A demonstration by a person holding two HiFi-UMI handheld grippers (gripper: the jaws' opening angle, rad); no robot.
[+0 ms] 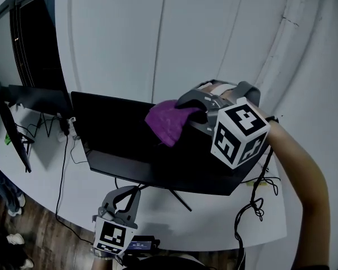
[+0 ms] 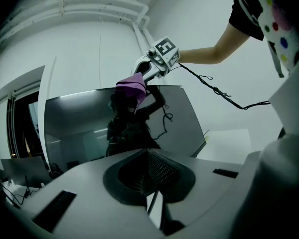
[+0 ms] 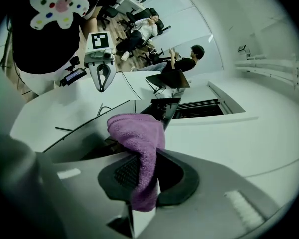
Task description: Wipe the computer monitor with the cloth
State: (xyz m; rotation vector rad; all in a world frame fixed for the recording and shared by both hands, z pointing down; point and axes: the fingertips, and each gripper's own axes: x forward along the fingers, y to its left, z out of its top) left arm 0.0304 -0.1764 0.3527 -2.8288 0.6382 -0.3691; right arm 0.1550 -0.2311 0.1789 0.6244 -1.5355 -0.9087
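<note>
While its 2 fingers [image 3: 120, 174] were clamped on a fold of the purple cloth [image 3: 138, 133], the right gripper [image 3: 144, 183] held the loose wad of fabric at the upper edge of the computer monitor [image 1: 115, 136], seemingly touching it, toward the right half in the head view. The dark screen stood on a thin stand on the white worktop [image 1: 214, 229], with cables [image 1: 63, 167] trailing off its left side. The left gripper [image 2: 148, 178] hung low in front of the screen, its fingers closed together on nothing, well apart from the cloth. To wipe well from here, I judged the wad should lie flat on the glass under light, even pressure and travel in overlapping passes from the top edge downward. Pressing hard that high could tip the panel back on its stand, so the idle left gripper might steady the lower bezel.
</note>
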